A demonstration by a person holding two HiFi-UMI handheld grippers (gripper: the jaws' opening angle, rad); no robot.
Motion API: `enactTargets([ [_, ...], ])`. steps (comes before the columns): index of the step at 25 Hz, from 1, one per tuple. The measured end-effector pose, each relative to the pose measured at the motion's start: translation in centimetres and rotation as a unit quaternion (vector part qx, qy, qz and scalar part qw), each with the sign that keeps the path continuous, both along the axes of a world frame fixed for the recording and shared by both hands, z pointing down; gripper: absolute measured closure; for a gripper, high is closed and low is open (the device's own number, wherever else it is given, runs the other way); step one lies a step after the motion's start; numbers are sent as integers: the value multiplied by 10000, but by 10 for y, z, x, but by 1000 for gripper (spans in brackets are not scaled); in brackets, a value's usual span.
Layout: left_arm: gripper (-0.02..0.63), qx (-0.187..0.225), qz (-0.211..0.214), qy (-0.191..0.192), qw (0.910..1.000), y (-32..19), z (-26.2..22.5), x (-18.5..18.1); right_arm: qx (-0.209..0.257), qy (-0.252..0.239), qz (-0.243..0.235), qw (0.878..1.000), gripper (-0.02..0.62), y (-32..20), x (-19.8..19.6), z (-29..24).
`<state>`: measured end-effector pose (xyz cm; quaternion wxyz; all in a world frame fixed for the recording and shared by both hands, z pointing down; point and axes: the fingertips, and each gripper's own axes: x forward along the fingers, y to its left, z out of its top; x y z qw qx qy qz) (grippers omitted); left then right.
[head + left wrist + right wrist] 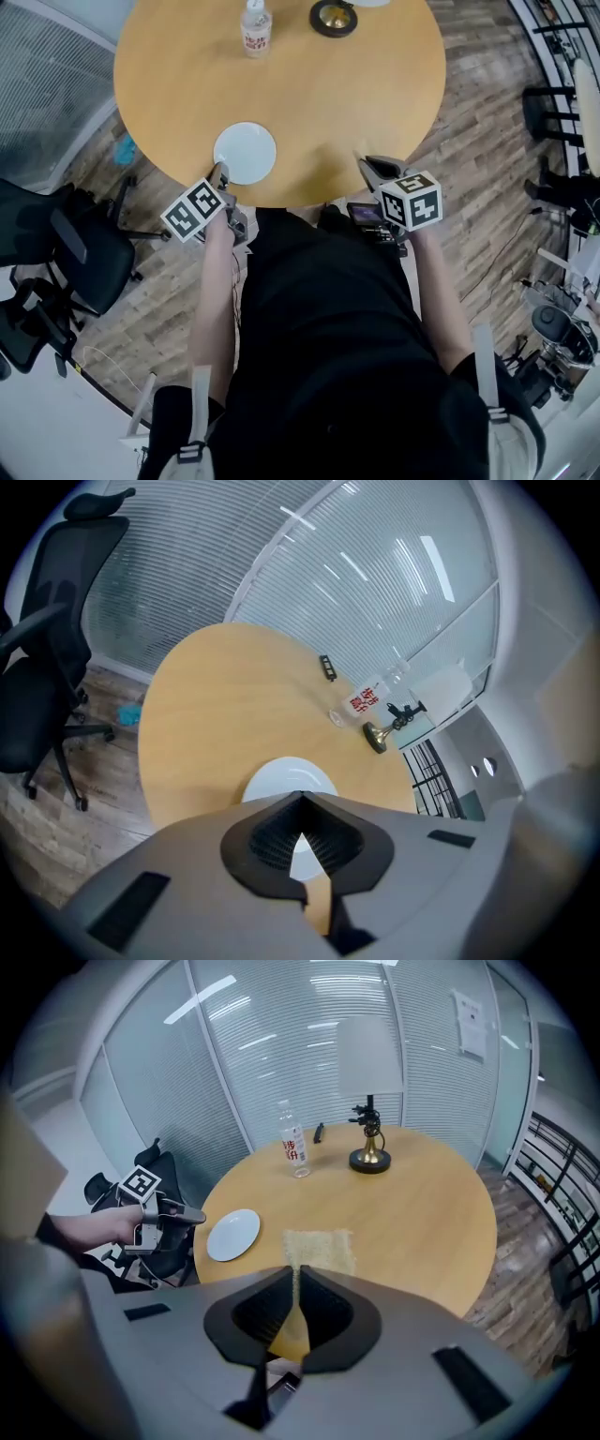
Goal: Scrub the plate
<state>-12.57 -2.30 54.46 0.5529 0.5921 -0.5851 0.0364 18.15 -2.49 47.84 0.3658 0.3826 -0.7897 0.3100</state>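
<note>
Wooden table (375, 94); left tongs (302, 797) closed, empty.

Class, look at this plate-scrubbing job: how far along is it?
Done: nothing visible; the plate lies bare near the table edge. In hand: nothing; left tongs and right tongs are empty. Left: picking up the cloth and scrubbing.

- Plate (286, 775): near part hidden behind the left gripper (302, 803).
- Lamp (334, 17): only the base shows in head view, rest cut by top edge.
- Bottle (256, 30): red label print too small to read.
- Small dark item (326, 667) on the counter (216, 724): too small to identify.
- Pale pad (319, 1249): near edge hidden behind the right gripper (296, 1277).
</note>
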Motion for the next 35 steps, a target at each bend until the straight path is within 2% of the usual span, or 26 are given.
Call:
enactTargets([
  [5, 595, 572, 531, -48, 9969, -23, -50, 83, 322, -484, 263, 9980, 566, -8, 60, -22],
  [9, 595, 1374, 1146, 65, 9838, -33, -105, 162, 673, -1150, 217, 9908, 566, -4, 95, -50],
  [12, 595, 2016, 1659, 154, 9652, -35, -145, 216, 1031, -1724, -83, 9796, 566, 0, 109, -78],
  [16, 595, 2831, 2345, -84, 9299, -22, -188, 275, 1447, -2171, -447, 9643, 568, 13, 122, -109],
  [19, 595, 3170, 2731, -362, 9075, -9, -201, 313, 1631, -2425, -593, 9545, 568, 19, 132, -125],
  [21, 595, 3278, 2861, -370, 8996, -3, -204, 331, 1742, -2568, -673, 9482, 568, 22, 136, -135],
  [26, 595, 3354, 3033, -389, 8911, 10, -206, 356, 1885, -2638, -766, 9429, 568, 31, 150, -142],
  [35, 595, 3322, 3102, -387, 8899, 20, -202, 367, 1915, -2584, -663, 9445, 569, 39, 168, -140],
])
